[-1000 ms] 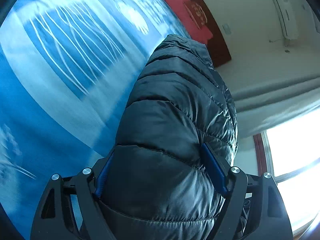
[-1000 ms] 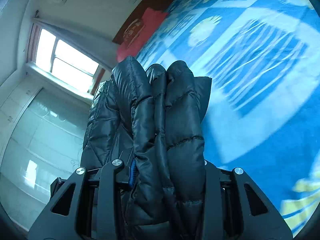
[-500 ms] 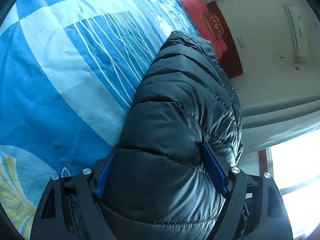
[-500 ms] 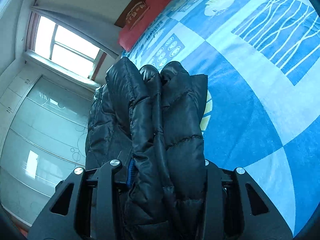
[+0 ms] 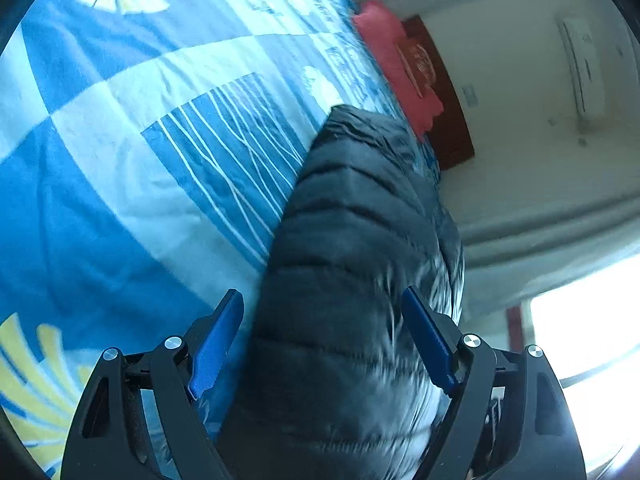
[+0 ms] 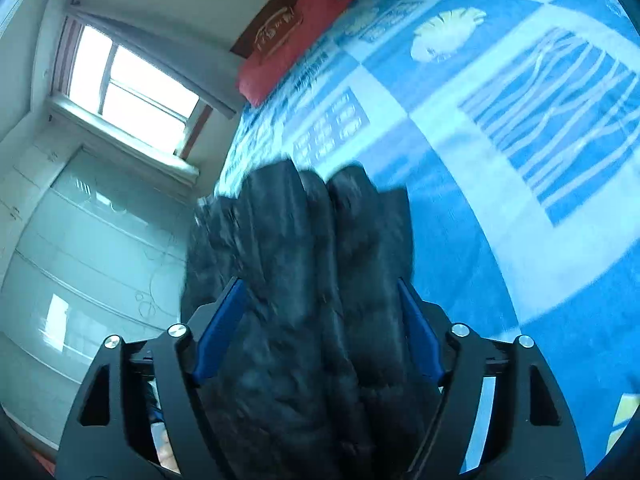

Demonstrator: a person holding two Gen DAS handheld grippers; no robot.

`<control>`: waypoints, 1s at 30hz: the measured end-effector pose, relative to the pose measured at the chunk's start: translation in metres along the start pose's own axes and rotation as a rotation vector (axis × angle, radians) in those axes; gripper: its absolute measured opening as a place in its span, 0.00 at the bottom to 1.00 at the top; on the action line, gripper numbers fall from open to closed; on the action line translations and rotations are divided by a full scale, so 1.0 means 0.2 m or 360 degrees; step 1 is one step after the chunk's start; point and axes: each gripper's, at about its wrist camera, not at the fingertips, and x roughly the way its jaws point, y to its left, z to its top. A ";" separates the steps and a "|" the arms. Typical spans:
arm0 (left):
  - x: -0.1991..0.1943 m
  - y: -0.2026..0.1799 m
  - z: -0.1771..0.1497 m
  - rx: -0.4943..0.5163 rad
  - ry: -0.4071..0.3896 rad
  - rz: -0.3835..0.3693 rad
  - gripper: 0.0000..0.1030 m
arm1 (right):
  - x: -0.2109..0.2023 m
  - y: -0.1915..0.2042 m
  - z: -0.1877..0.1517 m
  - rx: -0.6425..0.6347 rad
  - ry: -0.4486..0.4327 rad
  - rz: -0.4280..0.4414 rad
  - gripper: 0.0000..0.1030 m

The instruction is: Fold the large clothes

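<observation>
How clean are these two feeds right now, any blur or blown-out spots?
Left wrist: the jacket smears near the right finger, and the window is blown out white. Right wrist: the whole jacket is motion-blurred, the window glares, and the bedsheet bends with fisheye.

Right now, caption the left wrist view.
Open left tool straddles a dark quilted puffer jacket over a blue patterned bedsheet.

The left gripper (image 5: 322,340) and right gripper (image 6: 318,328) were matte black plastic, with blue finger pads (image 5: 218,340) and round silver screws (image 5: 173,343).
</observation>
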 end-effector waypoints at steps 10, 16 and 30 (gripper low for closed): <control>0.24 -0.08 0.10 0.0054 0.0049 0.0069 0.78 | 0.29 -0.03 0.13 0.0087 0.0171 -0.0133 0.60; 0.31 -0.19 0.06 0.0240 0.0038 0.0210 0.77 | 0.24 -0.12 0.09 0.0138 0.0077 -0.0076 0.33; 0.44 -0.15 0.03 0.0347 0.0029 0.0333 0.78 | 0.34 -0.23 0.03 0.0189 0.0068 -0.0034 0.39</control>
